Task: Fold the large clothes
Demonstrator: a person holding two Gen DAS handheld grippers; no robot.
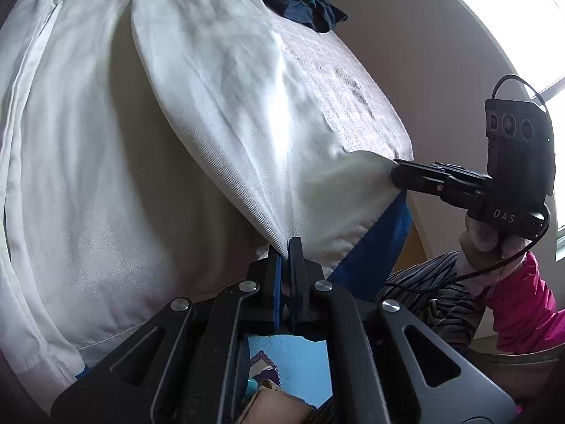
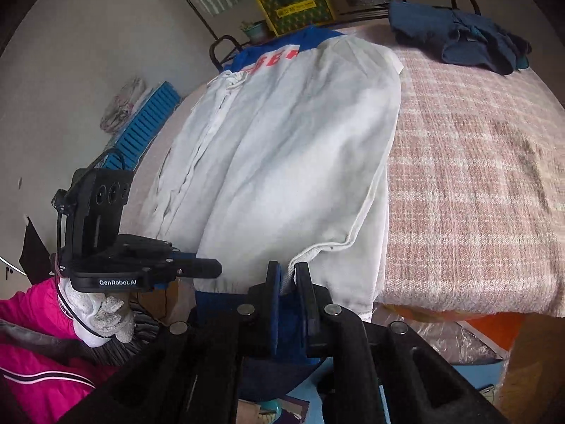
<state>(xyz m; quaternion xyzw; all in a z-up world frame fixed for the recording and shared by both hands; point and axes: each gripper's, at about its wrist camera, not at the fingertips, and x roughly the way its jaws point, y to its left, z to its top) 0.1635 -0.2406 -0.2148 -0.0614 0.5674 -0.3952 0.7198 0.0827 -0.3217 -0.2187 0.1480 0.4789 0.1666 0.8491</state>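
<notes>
A large white jacket (image 2: 282, 148) with blue trim and red letters lies spread on the bed. My right gripper (image 2: 287, 272) is shut on its lower hem near the bed's front edge. My left gripper (image 1: 286, 247) is shut on the same white hem, where blue lining shows. In the left wrist view the white jacket (image 1: 212, 106) is pulled up into a taut flap between the two grippers, and the right gripper (image 1: 394, 175) pinches its corner. The left gripper (image 2: 218, 268) shows side-on in the right wrist view, at the jacket's lower left edge.
A pink-and-white checked blanket (image 2: 476, 176) covers the bed. A crumpled dark blue garment (image 2: 459, 39) lies at its far right corner. A yellow box (image 2: 296, 3) and a blue slatted panel (image 2: 148, 120) stand beyond the bed. A person's pink sleeve (image 1: 522, 300) and gloved hand (image 2: 106, 314) hold the grippers.
</notes>
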